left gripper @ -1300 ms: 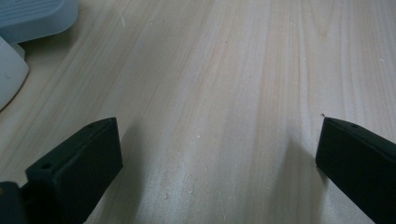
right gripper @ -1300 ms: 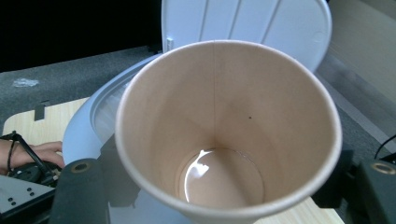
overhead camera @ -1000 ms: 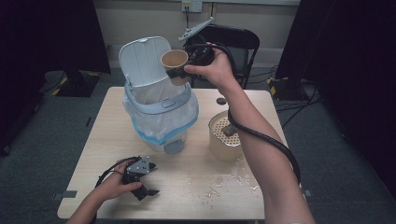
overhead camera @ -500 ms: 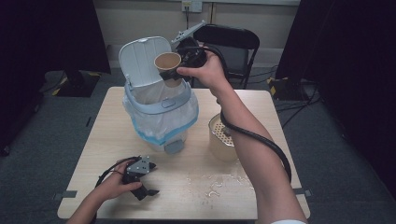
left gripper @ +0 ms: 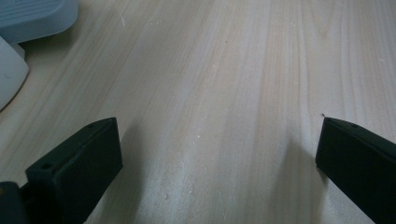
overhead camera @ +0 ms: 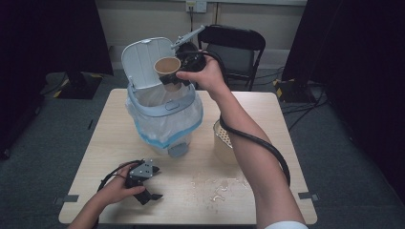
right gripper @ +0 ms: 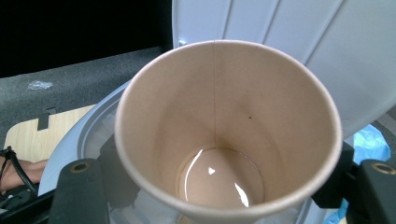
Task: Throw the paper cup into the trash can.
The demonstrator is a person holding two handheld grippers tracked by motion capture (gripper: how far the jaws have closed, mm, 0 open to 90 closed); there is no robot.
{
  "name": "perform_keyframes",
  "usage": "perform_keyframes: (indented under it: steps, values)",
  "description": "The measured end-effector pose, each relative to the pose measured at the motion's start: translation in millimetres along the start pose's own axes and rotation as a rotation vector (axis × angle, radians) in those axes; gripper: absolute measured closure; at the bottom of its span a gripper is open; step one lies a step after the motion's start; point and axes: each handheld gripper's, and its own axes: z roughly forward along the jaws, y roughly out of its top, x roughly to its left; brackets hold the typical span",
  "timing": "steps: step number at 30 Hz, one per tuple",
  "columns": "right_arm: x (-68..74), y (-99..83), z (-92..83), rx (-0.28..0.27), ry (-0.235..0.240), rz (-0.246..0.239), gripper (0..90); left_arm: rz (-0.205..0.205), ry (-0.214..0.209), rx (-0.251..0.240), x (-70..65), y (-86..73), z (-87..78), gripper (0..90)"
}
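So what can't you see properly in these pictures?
- Inside of the bin: in the high view the paper cup, the right tongs and the bin's liner bag hide it.
- Outside of the paper cup: the right gripper view looks into its mouth, and the bottom edge cuts off its base.
- The perforated container: the person's right forearm covers much of it in the high view.
- The left tongs' body: cut off by the left gripper view's bottom edge.

High view looks down on the table (overhead camera: 105,143); gripper views sit close, the left sharing its wood.
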Motion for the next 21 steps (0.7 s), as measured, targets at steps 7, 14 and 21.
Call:
perform_keyframes:
  steps: [7,14,21]
  values:
    - [0.3,-0.9,4.7,-0.005,-0.001,0.005,27.3,0.0,0.0,0.007,0.0,0.3,-0.4,0.0]
    - [-0.3,-6.1,14.0,-0.01,0.0,0.032,25.9,0.004,0.005,0.002,0.0,-0.1,-0.1,0.0]
    - [1.4,-7.7,16.0,0.003,0.033,0.06,14.1,0.002,0.004,-0.001,-0.1,-0.2,0.1,0.0]
